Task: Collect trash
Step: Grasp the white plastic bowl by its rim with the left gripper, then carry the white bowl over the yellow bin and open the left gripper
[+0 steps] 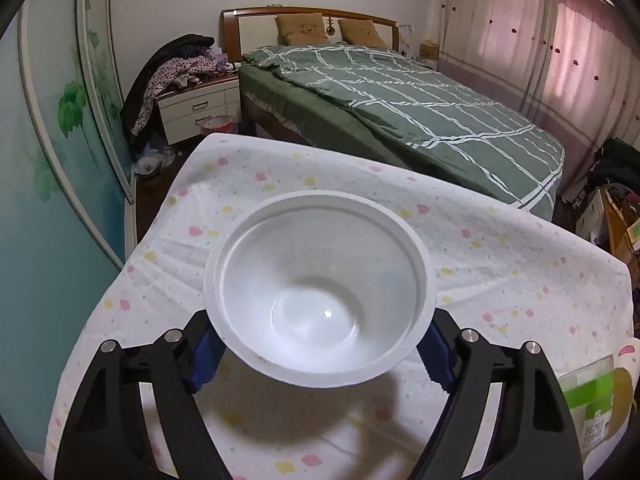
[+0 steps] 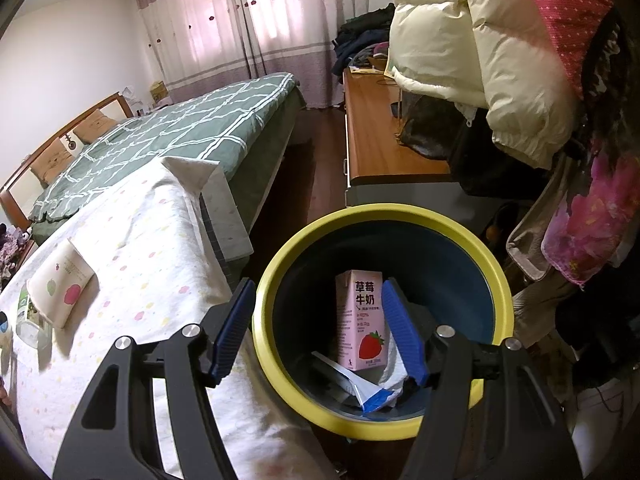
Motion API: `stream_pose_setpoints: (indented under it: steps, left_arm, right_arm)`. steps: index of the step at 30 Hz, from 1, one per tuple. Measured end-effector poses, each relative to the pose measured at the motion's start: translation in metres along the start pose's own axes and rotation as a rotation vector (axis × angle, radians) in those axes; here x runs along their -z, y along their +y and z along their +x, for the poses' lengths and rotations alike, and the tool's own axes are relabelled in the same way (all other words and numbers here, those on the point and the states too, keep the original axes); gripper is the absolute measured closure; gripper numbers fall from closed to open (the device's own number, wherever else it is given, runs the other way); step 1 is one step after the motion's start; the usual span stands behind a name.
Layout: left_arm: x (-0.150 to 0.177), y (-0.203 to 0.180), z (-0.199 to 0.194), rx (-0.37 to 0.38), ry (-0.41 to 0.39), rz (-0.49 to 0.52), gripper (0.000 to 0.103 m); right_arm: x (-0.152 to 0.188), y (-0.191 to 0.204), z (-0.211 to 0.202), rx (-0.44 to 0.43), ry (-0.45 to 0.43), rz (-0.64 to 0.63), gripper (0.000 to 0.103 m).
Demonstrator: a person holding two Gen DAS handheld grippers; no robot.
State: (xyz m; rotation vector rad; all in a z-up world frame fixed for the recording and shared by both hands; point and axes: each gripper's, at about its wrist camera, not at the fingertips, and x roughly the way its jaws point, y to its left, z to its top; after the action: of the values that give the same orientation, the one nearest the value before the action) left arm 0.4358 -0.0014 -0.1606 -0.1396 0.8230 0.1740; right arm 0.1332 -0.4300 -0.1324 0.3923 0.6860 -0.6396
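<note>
Left gripper (image 1: pixel 320 354) has its fingers clamped on a white plastic bowl (image 1: pixel 319 288), lifted off the cloth-covered bench (image 1: pixel 500 248), probably headed for the trash. Right gripper (image 2: pixel 318 330) hangs released over the yellow-rimmed bin (image 2: pixel 505 280), strawberry milk carton (image 2: pixel 362 320) already inside.

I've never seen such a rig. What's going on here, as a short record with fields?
Place: bedroom, cloth-covered table beside bed
Left gripper: jaws around white bowl, blue pads at its sides
Right gripper: jaws open, empty, above bin
In bin: pink carton, wrappers
On table: cup, bottle
</note>
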Motion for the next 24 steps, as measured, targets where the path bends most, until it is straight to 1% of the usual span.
stream_pose_setpoints:
  steps: [4,7,10,13,16,19,20,22,24]
  left_arm:
    - [0.003,-0.005,-0.009,0.012,-0.014,0.031,0.024]
    - [0.011,-0.013,-0.031,0.027,-0.038,0.071,0.024]
    - [0.023,-0.022,-0.057,0.069,-0.047,0.098,0.024]
    - [0.038,-0.034,-0.088,0.111,-0.05,0.138,0.024]
    - [0.057,-0.051,-0.12,0.168,-0.053,0.191,0.024]
    - [0.077,-0.076,-0.154,0.239,-0.071,0.255,0.024]
    - [0.085,-0.09,-0.168,0.274,-0.081,0.289,0.024]
    - [0.096,-0.111,-0.185,0.319,-0.087,0.325,0.024]
    - [0.11,-0.141,-0.206,0.389,-0.088,0.374,0.024]
  right_arm:
    - [0.0,0.001,0.0,-0.004,-0.003,-0.001,0.041]
    - [0.001,0.001,-0.002,-0.005,-0.01,-0.001,0.041]
    - [0.001,0.001,-0.005,-0.006,-0.027,-0.005,0.041]
    - [0.004,0.004,-0.009,-0.007,-0.029,-0.038,0.041]
    - [0.006,0.002,-0.016,-0.003,-0.033,-0.079,0.041]
    - [0.01,-0.008,-0.026,-0.003,-0.035,-0.093,0.041]
    - [0.011,-0.013,-0.029,0.0,-0.036,-0.097,0.041]
    - [0.011,-0.024,-0.036,-0.006,-0.037,-0.097,0.041]
    - [0.011,-0.033,-0.042,-0.006,-0.04,-0.097,0.041]
